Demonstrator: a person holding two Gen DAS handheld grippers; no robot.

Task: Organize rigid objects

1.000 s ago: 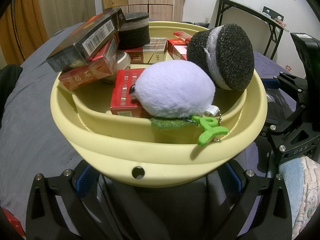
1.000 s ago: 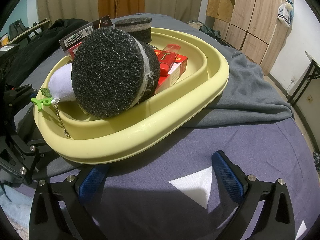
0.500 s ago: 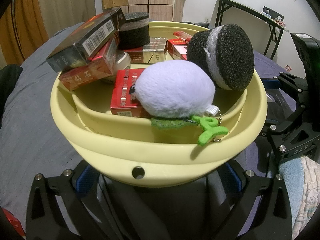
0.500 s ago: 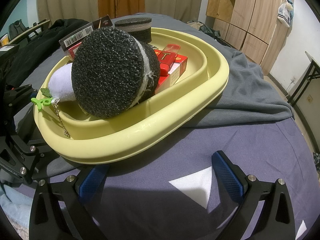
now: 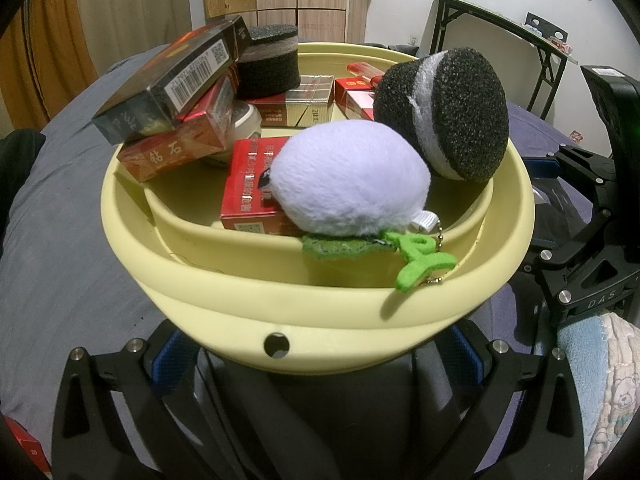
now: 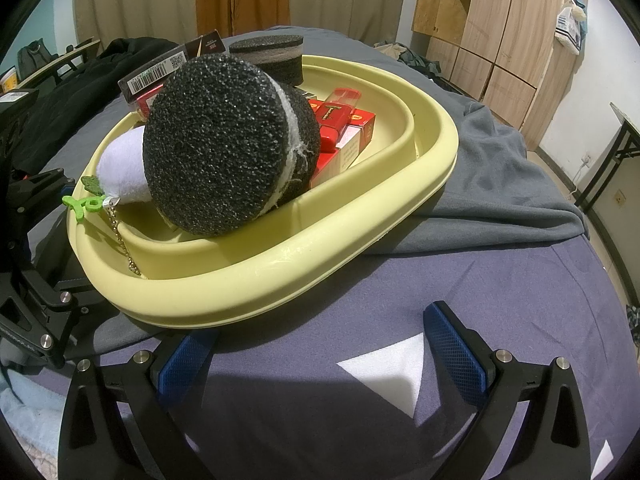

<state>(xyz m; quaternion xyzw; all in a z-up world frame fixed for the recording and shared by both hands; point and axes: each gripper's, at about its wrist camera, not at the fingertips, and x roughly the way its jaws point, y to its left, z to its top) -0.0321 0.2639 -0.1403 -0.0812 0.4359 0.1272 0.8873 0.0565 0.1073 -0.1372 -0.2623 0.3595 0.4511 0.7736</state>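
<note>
A pale yellow basin [image 5: 320, 312] stands on the bed, heaped with objects. On top lie a white plush ball with a green leaf tag [image 5: 348, 176] and a black foam disc [image 5: 444, 112] that leans on the rim. Behind them are red cigarette boxes [image 5: 248, 184], a dark carton [image 5: 172, 84] and a second foam disc [image 5: 268, 60]. My left gripper [image 5: 316, 356] is open, its blue pads either side of the basin's near rim. My right gripper [image 6: 320, 356] is open over the purple sheet, just short of the basin [image 6: 280, 272], with the foam disc [image 6: 216, 148] ahead.
A grey blanket [image 6: 500, 184] lies under the basin's far side. Black clothing [image 6: 80, 76] is piled at the back left, and a wooden wardrobe [image 6: 500, 20] stands behind. A folding table [image 5: 500, 28] and a light blue towel [image 5: 600, 380] are to the right.
</note>
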